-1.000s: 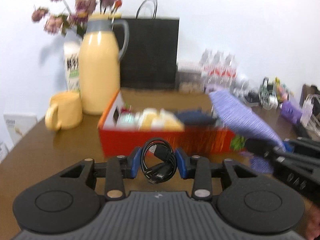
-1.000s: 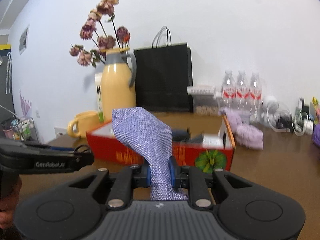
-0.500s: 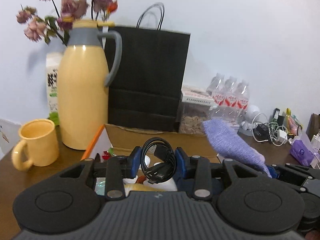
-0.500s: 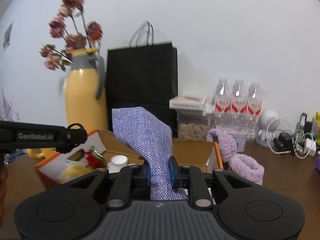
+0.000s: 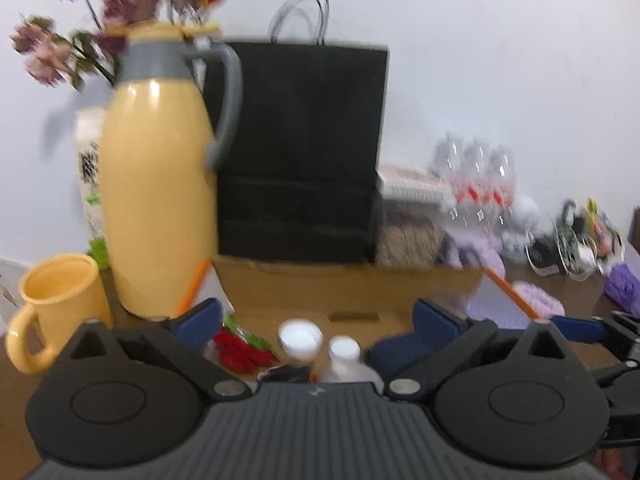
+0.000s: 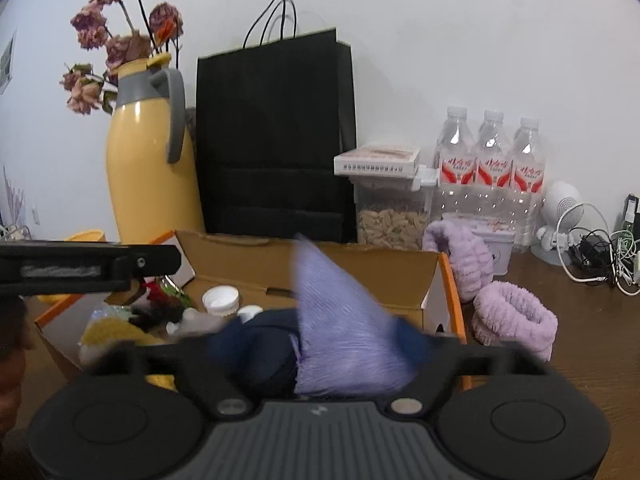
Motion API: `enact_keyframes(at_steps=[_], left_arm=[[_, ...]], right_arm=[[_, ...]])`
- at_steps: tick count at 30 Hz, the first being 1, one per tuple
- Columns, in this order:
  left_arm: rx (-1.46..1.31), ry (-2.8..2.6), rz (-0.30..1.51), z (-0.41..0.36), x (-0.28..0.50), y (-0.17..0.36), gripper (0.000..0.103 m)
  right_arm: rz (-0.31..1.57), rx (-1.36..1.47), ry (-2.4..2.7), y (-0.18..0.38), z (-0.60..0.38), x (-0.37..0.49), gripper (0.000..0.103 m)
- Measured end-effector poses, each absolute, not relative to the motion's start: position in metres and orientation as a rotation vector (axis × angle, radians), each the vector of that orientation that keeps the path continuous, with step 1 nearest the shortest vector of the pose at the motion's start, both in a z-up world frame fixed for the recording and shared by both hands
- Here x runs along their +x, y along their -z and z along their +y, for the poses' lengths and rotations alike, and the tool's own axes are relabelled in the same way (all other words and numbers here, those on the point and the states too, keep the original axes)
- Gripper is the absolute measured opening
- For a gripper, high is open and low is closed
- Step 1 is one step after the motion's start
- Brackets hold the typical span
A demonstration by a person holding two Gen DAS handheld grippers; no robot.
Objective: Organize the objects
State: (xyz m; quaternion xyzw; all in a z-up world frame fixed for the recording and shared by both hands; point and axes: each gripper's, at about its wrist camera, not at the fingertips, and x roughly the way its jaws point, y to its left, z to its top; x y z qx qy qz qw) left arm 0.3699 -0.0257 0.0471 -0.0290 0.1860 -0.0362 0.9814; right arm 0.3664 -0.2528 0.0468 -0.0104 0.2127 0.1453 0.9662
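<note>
Jaws of both the left gripper [image 5: 316,320] and right gripper [image 6: 320,344] have just sprung wide over the open cardboard box [image 6: 404,268]. Nothing sits between the left pair; the purple cloth [image 6: 340,332] stands loose between the right pair, dropping among the box's contents. Purple bands [image 6: 512,320] beside the box on the bench [image 6: 592,340] likely remain.
</note>
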Motion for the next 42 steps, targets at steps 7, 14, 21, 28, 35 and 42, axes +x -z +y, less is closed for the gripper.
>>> enact_keyframes(at_steps=[7, 14, 21, 28, 35, 42], left_arm=[[-0.041, 0.056, 0.399, -0.022, 0.369, -0.047, 0.103], [-0.032, 0.046, 0.427, -0.019, 0.366, -0.048, 0.103], [-0.019, 0.042, 0.417, -0.016, 0.338, -0.059, 0.103], [-0.009, 0.026, 0.432, -0.008, 0.289, -0.063, 0.103], [0.007, 0.005, 0.489, -0.001, 0.234, -0.057, 0.103], [0.016, -0.024, 0.513, 0.005, 0.180, -0.053, 0.103]], right_arm=[[0.453, -0.031, -0.303, -0.047, -0.249, 0.366, 0.103], [0.422, -0.041, -0.287, -0.052, -0.248, 0.356, 0.103], [0.395, -0.058, -0.275, -0.063, -0.246, 0.332, 0.103], [0.388, -0.080, -0.281, -0.069, -0.240, 0.286, 0.103], [0.403, -0.048, -0.279, -0.067, -0.240, 0.228, 0.103], [0.439, -0.041, -0.271, -0.061, -0.238, 0.173, 0.103]])
